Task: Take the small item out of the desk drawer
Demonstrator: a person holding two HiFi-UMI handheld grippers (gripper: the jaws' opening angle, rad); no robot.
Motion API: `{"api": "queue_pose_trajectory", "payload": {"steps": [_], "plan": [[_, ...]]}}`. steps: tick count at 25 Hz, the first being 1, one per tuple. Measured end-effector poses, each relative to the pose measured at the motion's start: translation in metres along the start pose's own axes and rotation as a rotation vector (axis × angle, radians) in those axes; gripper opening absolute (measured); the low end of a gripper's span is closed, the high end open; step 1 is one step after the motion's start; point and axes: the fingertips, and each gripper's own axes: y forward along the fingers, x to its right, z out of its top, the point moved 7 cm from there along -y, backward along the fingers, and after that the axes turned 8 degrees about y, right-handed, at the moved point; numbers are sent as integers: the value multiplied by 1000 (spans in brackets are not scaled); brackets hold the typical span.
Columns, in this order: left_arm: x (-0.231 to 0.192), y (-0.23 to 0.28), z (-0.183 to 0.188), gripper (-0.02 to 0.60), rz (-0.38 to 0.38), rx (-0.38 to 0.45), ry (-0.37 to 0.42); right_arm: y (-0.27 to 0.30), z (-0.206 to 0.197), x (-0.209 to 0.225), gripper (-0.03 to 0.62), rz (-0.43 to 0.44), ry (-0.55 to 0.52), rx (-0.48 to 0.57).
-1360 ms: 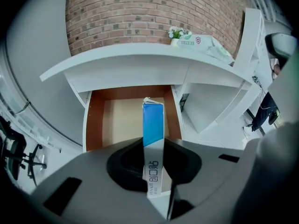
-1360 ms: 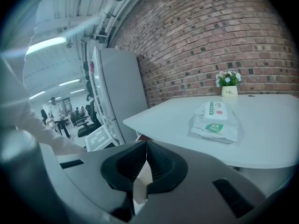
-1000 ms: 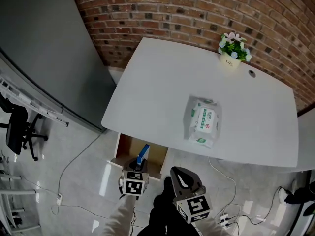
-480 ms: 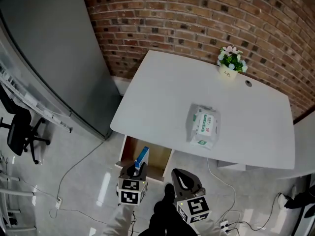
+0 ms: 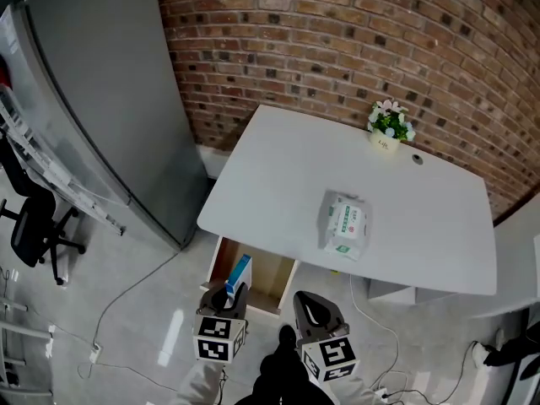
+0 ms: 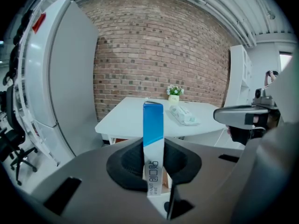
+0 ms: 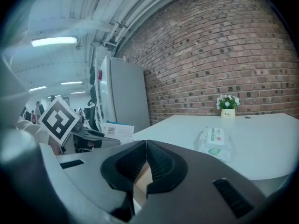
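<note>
My left gripper (image 5: 229,297) is shut on a slim blue and white box (image 5: 239,272), held upright just in front of the open wooden drawer (image 5: 268,276) under the white desk (image 5: 287,175). In the left gripper view the box (image 6: 153,139) stands between the black pads (image 6: 126,164) of the left gripper (image 6: 153,167), blue end up. My right gripper (image 5: 314,312) hangs beside it to the right. In the right gripper view its jaws (image 7: 145,164) meet with nothing between them.
A pack of wet wipes (image 5: 342,224) lies on the desk and a small flower pot (image 5: 387,126) stands at its far edge by the brick wall. A grey cabinet (image 5: 101,99) rises at the left, with an office chair (image 5: 29,226) beyond. Cables trail over the floor.
The head view has drawn back from the desk. My left gripper has come a little toward me with the box still in it. The right gripper has hardly moved.
</note>
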Motion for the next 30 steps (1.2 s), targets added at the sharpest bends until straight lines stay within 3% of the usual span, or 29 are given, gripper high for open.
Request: {"api": "queue_pose_trajectory", "payload": {"steps": [30], "plan": [[-4, -111, 24, 80, 72, 215, -37, -40, 24, -44, 26, 4, -64, 77]]}}
